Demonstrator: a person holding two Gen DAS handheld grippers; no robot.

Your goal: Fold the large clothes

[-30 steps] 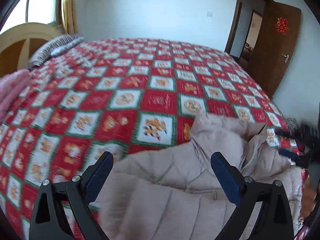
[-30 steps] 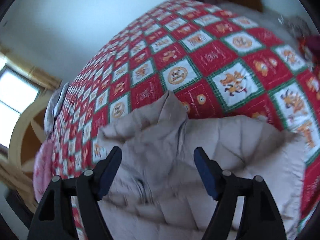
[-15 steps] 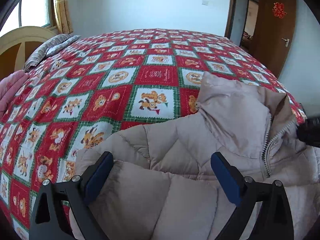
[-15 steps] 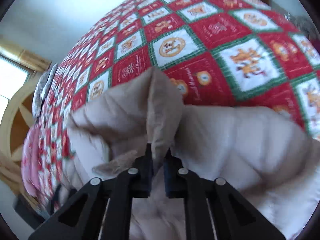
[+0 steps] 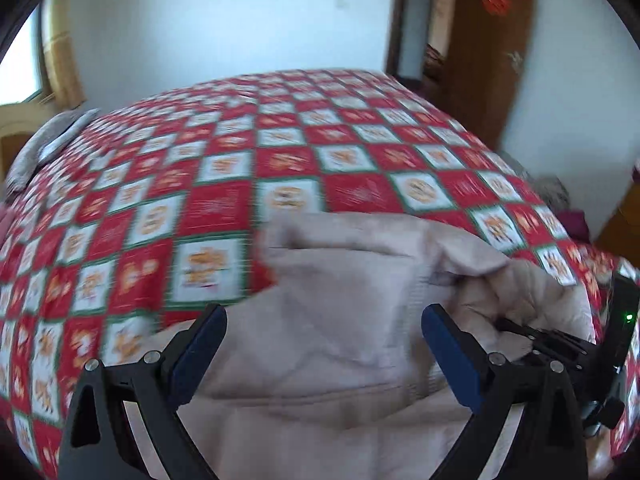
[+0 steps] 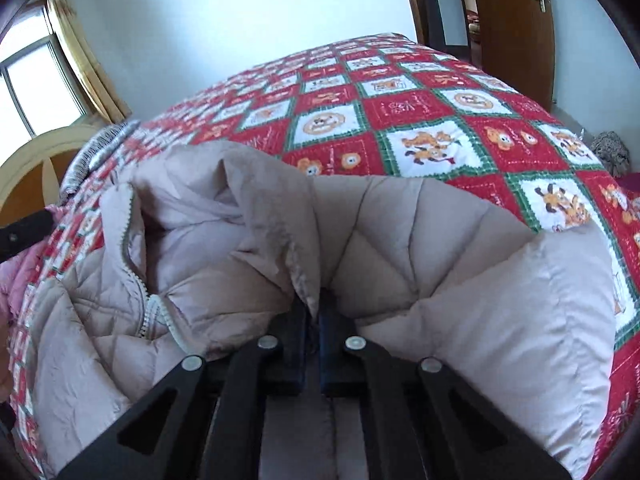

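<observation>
- Spread near the bed's [image 6: 420, 104] front edge, the beige quilted puffer jacket [image 6: 400, 240] lies on a red, white and green patchwork bedspread [image 5: 280, 168].
- Its padding shows stitched diamond lines; the fabric looks soft and creased.
- An open white zipper [image 6: 132, 264] runs down the jacket on the left of the right wrist view.
- The right gripper [image 6: 312, 312] has its jaws clenched on a raised fold of the jacket, which stands up in a peak.
- The left gripper [image 5: 324, 344] hovers over the jacket, jaws released and wide apart, with blurred fabric lying between them.
- A wooden door [image 6: 516, 28] stands beyond the bed.
</observation>
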